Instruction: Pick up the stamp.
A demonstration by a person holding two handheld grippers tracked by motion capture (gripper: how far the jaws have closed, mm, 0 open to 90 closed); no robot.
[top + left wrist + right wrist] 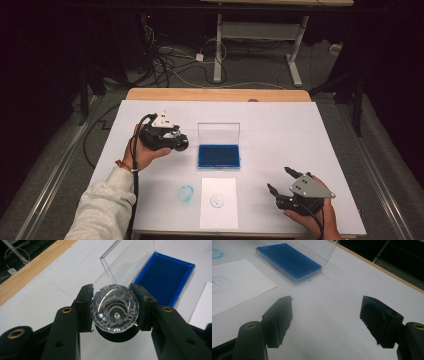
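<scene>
One faceted crystal knob (114,312) between left tongs (113,307)

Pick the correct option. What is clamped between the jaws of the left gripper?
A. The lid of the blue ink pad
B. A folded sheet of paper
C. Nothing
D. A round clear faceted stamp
D: in the left gripper view, the left gripper has both pads pressed on the round clear faceted stamp.
</scene>
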